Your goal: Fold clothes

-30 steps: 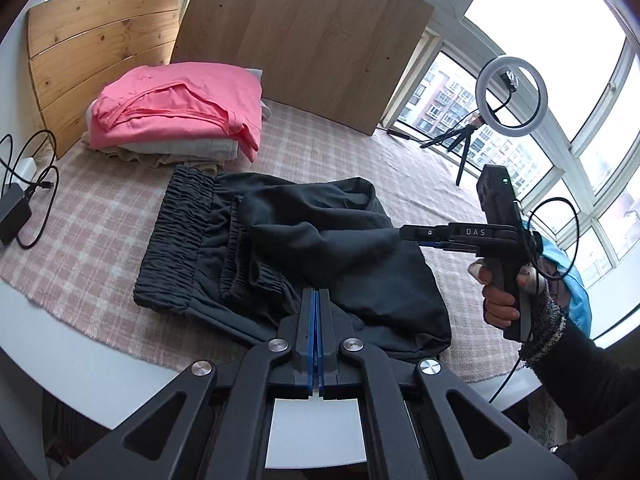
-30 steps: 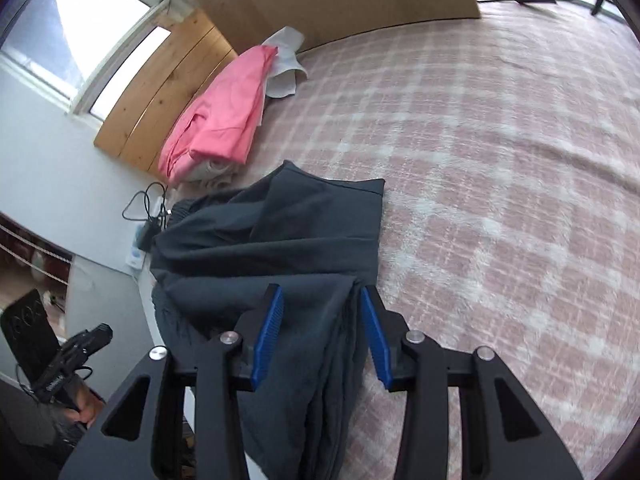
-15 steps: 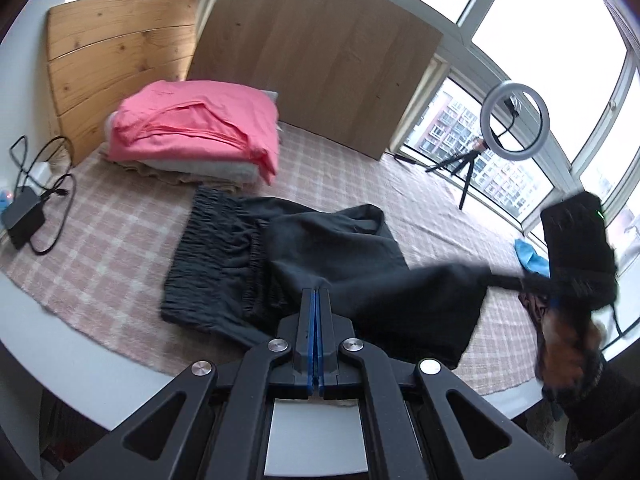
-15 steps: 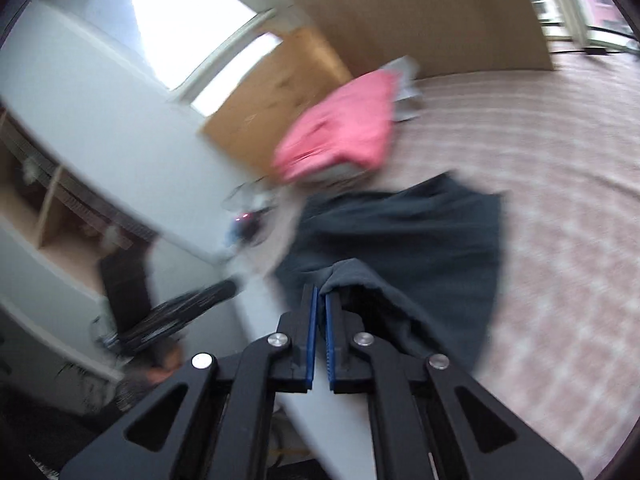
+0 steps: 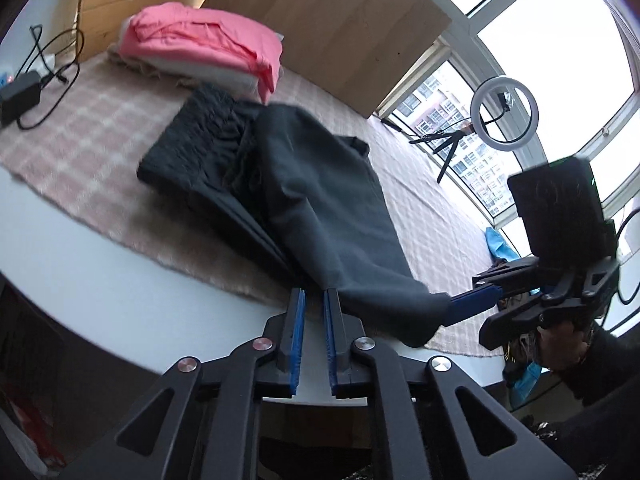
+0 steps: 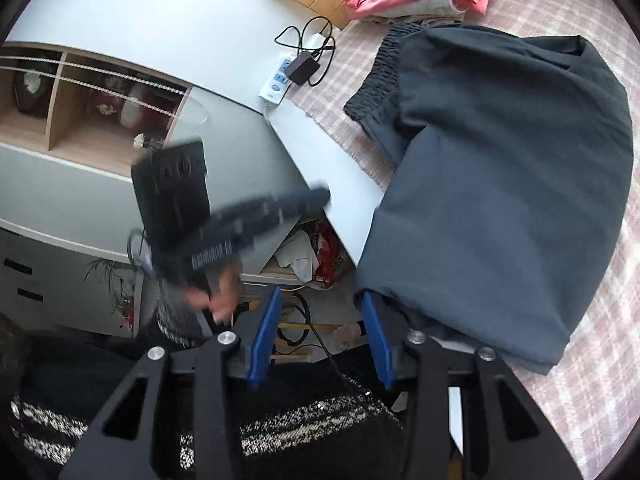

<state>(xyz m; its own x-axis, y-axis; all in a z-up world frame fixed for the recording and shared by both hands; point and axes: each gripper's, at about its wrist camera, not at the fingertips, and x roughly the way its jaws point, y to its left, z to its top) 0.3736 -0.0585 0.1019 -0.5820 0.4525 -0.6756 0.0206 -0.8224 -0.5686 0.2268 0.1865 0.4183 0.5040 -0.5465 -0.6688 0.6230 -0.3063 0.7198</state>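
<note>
Dark grey trousers (image 5: 320, 184) lie folded lengthwise on the pink plaid cloth (image 5: 92, 120), waistband at the far end and leg end hanging over the table's front edge. My left gripper (image 5: 314, 300) sits just short of that leg end. Its jaws are opening, and only the white table edge shows between the pads. My right gripper (image 6: 320, 332) is off the table's edge, also opening, with nothing between its pads. The trousers (image 6: 500, 184) hem brushes the outside of its right pad. Each gripper shows in the other's view: the right gripper (image 5: 472, 306), the blurred left gripper (image 6: 316, 198).
A folded pink garment (image 5: 208, 40) tops a stack at the far end. A power strip with charger and cables (image 6: 296, 68) lies at the cloth's left. A ring light (image 5: 504, 112) stands by the window. Shelves (image 6: 80, 112) and floor clutter lie below the table edge.
Both grippers were shut half a second ago, the right one on the trouser fabric. Now both stand apart and free. The trouser leg has been drawn out straight toward the front edge.
</note>
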